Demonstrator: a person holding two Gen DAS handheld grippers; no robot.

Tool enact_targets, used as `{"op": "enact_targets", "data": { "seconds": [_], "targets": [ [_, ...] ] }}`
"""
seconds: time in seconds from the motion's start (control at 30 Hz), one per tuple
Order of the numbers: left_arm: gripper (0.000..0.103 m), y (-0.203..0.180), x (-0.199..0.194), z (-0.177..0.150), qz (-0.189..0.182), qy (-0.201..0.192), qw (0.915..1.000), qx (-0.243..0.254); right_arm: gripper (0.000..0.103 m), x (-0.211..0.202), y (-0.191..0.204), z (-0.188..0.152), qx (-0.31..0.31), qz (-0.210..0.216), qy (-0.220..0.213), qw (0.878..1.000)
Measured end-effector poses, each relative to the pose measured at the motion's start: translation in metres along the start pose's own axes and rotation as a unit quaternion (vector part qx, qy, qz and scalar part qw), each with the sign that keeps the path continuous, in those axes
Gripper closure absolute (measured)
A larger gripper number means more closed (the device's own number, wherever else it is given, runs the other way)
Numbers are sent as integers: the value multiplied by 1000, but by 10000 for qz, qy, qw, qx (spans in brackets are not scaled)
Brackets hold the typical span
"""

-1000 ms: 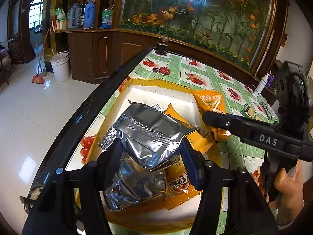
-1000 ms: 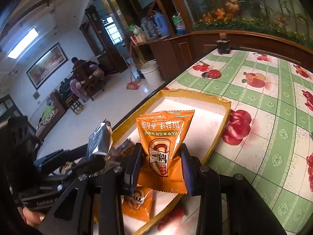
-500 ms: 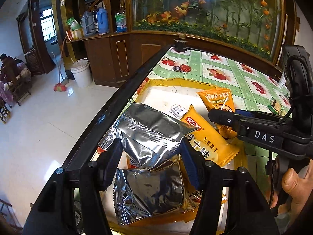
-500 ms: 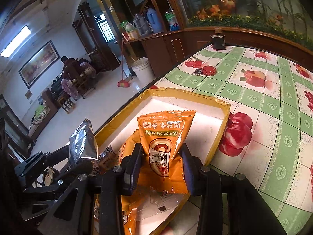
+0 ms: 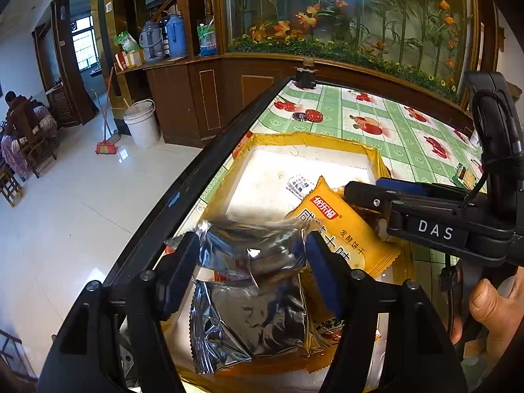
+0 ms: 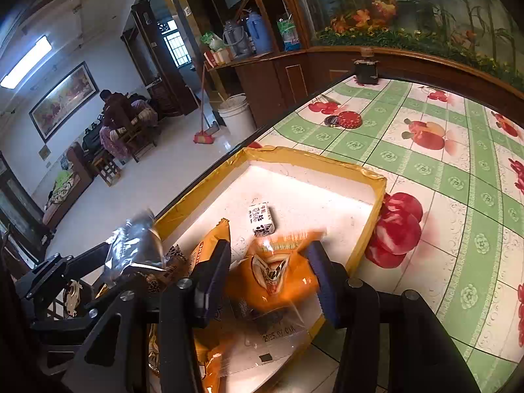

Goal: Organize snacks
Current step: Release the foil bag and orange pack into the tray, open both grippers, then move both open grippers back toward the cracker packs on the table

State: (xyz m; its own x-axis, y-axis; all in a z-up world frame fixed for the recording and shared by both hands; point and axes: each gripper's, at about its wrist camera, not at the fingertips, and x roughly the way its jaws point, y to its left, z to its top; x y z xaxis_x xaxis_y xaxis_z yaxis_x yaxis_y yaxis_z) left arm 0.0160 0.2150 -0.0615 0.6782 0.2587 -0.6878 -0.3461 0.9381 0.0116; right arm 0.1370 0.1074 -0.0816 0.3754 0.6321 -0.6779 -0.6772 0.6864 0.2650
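Observation:
A yellow-rimmed white tray (image 5: 294, 139) (image 6: 314, 159) sits at the table's left edge and holds snack packets. My left gripper (image 5: 250, 263) has its jaws wide apart; a blurred silver packet (image 5: 252, 249) lies loose between them over another silver packet (image 5: 255, 317). A yellow biscuit packet (image 5: 344, 232) lies to its right. My right gripper (image 6: 267, 275) is also spread wide; the blurred orange packet (image 6: 278, 278) sits loose between its fingers above the tray. A small white carton (image 6: 261, 217) lies in the tray.
The table carries a green and white fruit-print cloth (image 6: 442, 170). A red lid (image 6: 348, 119) and a dark jar (image 6: 366, 68) stand further back. The table's dark left edge (image 5: 196, 180) drops to a tiled floor with a white bucket (image 5: 141, 122).
Both grippers have opened. The silver packet slipped down from the left jaws and the orange packet from the right jaws, both toward the tray.

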Motion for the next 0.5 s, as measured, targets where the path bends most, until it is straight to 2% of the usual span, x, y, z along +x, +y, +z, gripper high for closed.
{"op": "enact_targets", "data": {
  "seconds": [0.03, 0.1, 0.2, 0.5],
  "targets": [
    [36, 0, -3, 1, 11, -51, 10000, -13, 37, -2, 0, 0, 0, -34, -30, 10000],
    [34, 0, -8, 3, 55, -109, 9999, -36, 32, -8, -2, 0, -10, -75, -122, 9999],
    [31, 0, -13, 3, 103, -185, 9998, -65, 32, -20, -5, -1, 4, -117, -221, 9997],
    [31, -10, -25, 5, 97, -324, 9994, -14, 30, -63, -35, -21, 280, -308, -475, 9980]
  ]
}}
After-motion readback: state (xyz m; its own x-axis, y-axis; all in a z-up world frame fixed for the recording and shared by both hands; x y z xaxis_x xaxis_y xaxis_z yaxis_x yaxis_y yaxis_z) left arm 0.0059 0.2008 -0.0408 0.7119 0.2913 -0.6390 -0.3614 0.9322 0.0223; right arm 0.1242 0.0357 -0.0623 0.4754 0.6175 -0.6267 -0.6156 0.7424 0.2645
